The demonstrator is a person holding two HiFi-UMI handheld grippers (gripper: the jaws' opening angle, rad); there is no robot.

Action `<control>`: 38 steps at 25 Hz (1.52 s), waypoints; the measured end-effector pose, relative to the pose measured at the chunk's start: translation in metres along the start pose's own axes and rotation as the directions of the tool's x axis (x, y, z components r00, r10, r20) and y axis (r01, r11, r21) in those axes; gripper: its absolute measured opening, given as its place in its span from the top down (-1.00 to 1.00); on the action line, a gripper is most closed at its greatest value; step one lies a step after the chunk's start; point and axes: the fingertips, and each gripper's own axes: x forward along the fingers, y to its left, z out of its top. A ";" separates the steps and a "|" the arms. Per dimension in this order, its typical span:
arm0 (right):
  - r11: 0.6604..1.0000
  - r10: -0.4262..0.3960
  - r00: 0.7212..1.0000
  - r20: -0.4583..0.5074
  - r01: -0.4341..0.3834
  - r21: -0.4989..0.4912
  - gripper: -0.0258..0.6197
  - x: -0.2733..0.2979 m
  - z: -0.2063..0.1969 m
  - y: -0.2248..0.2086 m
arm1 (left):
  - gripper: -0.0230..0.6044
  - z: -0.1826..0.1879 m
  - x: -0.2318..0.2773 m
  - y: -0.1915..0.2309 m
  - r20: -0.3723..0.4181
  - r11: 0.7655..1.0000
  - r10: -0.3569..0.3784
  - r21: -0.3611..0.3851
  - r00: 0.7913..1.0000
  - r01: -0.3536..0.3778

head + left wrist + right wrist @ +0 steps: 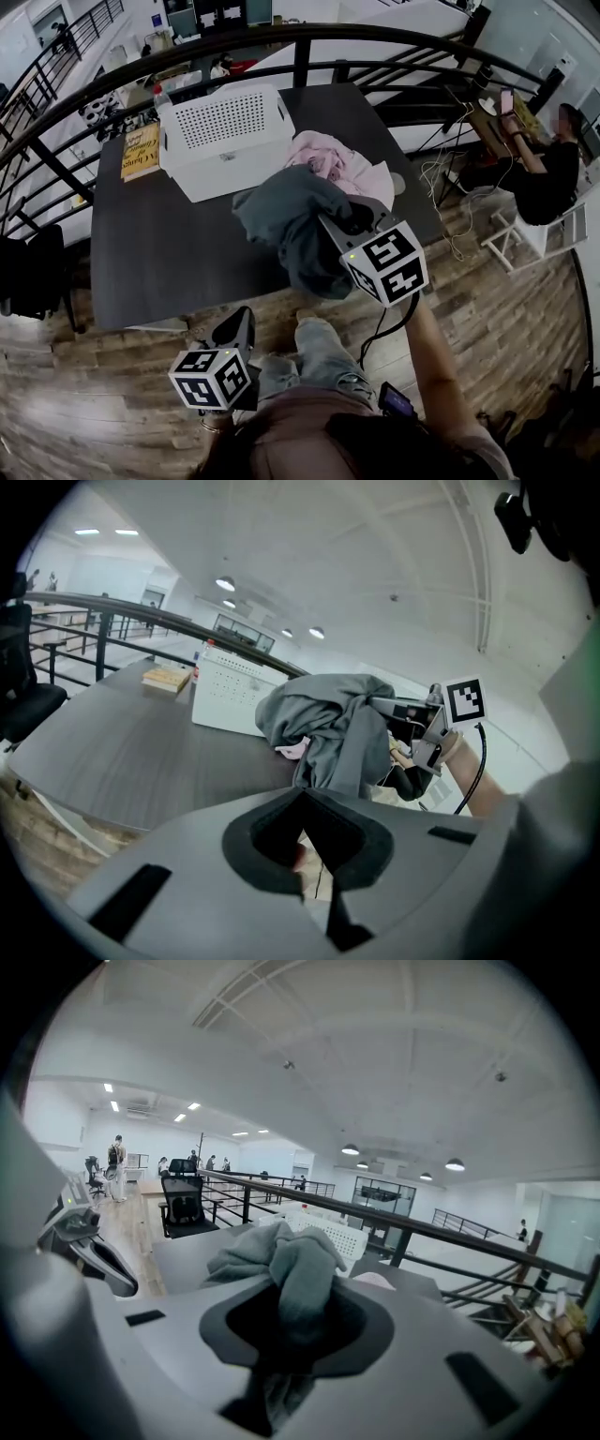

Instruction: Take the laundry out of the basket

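Grey garment [286, 220] is out of the basket, bunched and hanging in the air over the near edge of the table [169, 253]. Its loose end droops below the table edge.

The cloth looks soft, limp and light, with no stiffness. It will sag and swing from whatever point is pinched, and it won't break. It isn't slippery, but a thin fold could slide out. A thick gathered bunch near the middle is the best place to grip, not a hem or a sleeve.

The right gripper [349, 228] has its jaws clenched on exactly such a wad. The right gripper view shows grey fabric packed between the jaws and spilling over both sides. The grip looks secure.

A pink garment [342, 164] lies crumpled on the table just behind the grey one, beside the basket. It looks just as soft. I can't tell whether the two touch.

The white perforated basket [234, 173] sits further back on the table. No laundry shows in it from here. A yellow book [141, 150] lies at its left.

The left gripper [242, 323] hangs low off the table's near edge. Its jaws are pressed together with nothing in them, well apart from both garments.
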 end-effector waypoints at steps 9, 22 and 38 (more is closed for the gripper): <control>0.993 0.108 0.989 -0.098 -0.103 0.057 0.63 0.074 -0.041 -0.014 | 0.94 0.032 0.033 0.010 0.034 0.996 0.077 -0.056 0.996 -0.075; 0.972 0.226 0.960 -0.167 -0.212 0.099 0.59 0.152 -0.082 -0.003 | 0.94 0.057 0.057 0.029 0.071 0.982 0.169 -0.101 0.983 -0.162; 0.958 0.259 0.938 -0.230 -0.218 0.189 0.43 0.201 -0.114 0.016 | 0.94 0.067 0.039 0.047 0.126 0.958 0.260 -0.159 0.957 -0.239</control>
